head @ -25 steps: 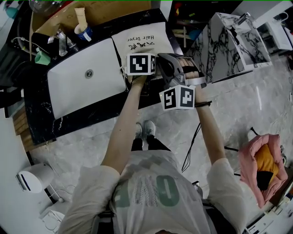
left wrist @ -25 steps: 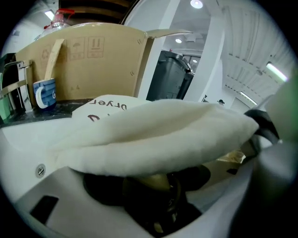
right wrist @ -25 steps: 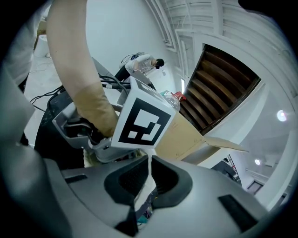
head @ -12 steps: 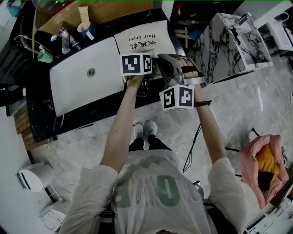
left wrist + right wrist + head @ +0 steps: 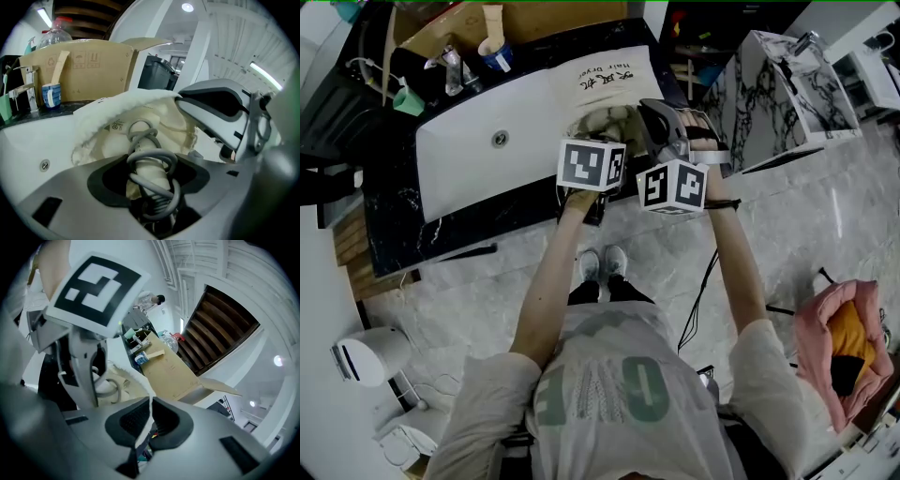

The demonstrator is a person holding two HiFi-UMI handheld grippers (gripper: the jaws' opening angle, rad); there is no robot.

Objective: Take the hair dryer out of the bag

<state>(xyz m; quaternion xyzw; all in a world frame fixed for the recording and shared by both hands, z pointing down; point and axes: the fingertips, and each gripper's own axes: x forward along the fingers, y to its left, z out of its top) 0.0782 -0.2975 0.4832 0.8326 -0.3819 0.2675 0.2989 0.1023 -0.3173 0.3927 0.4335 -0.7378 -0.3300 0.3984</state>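
Note:
A cream cloth bag (image 5: 614, 80) printed "Hair Dryer" lies on the dark counter right of the sink. My left gripper (image 5: 150, 174) is at its open mouth, jaws set wide and closed round the hair dryer's handle (image 5: 149, 180), which has a grey cord (image 5: 154, 157) wound round it. The rest of the dryer is hidden in the bag's fleecy lining (image 5: 117, 112). My right gripper (image 5: 149, 414) is shut on the bag's thin edge (image 5: 126, 376) and holds the mouth up. In the head view the left gripper (image 5: 598, 141) and right gripper (image 5: 664, 127) sit side by side.
A white sink (image 5: 487, 159) fills the counter's left part. Behind it stand a cardboard box (image 5: 534, 14), a cup with a tube (image 5: 494, 52) and a tap (image 5: 455, 66). A marble-patterned cabinet (image 5: 769, 84) is at the right, a pink bag (image 5: 839, 337) on the floor.
My left gripper has drawn back from the bag toward the counter's front edge with the handle in it. The bag's mouth now bulges open. The right gripper has kept its grip and place.

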